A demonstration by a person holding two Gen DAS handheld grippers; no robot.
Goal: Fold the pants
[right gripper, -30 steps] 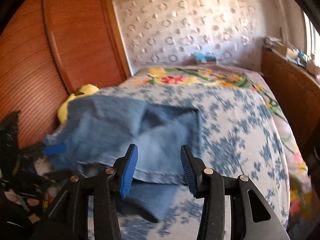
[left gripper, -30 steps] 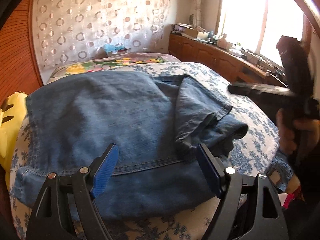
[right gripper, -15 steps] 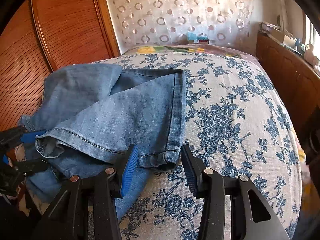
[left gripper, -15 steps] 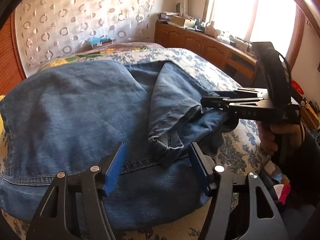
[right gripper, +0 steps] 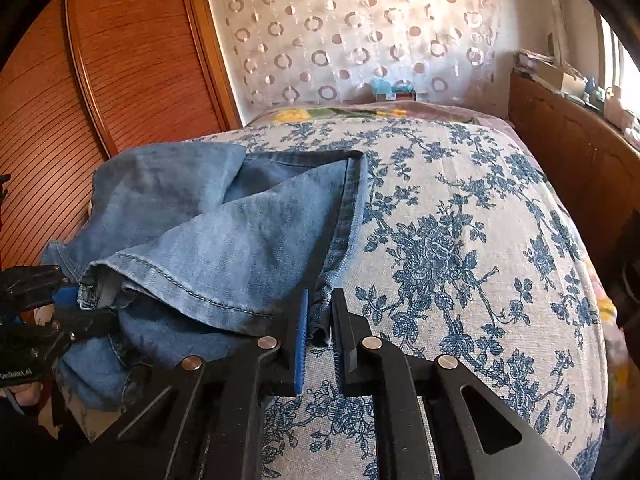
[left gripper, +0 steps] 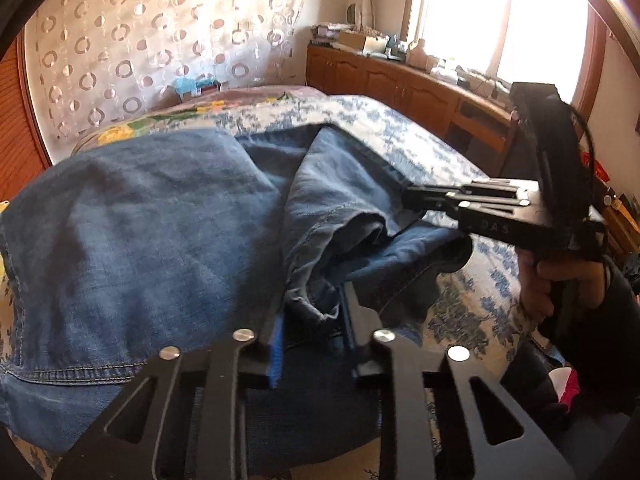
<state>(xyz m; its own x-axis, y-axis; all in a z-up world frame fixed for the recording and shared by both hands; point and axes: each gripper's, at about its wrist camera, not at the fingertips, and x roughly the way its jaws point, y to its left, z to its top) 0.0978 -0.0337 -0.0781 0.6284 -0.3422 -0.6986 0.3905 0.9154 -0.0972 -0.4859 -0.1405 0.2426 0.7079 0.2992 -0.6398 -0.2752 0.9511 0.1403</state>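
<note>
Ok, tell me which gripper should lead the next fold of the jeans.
Right, probably: the right gripper is closing on the jeans at the hem's outer corner, beside bare bedspread; the left gripper is closing on bunched cloth.

a bed carries everything, covered by a pale spread printed with blue roses. blue jeans lie on it, partly folded, bunched toward the near left side. at the far end a second blanket with yellow and green flowers shows beneath the spread.
</note>
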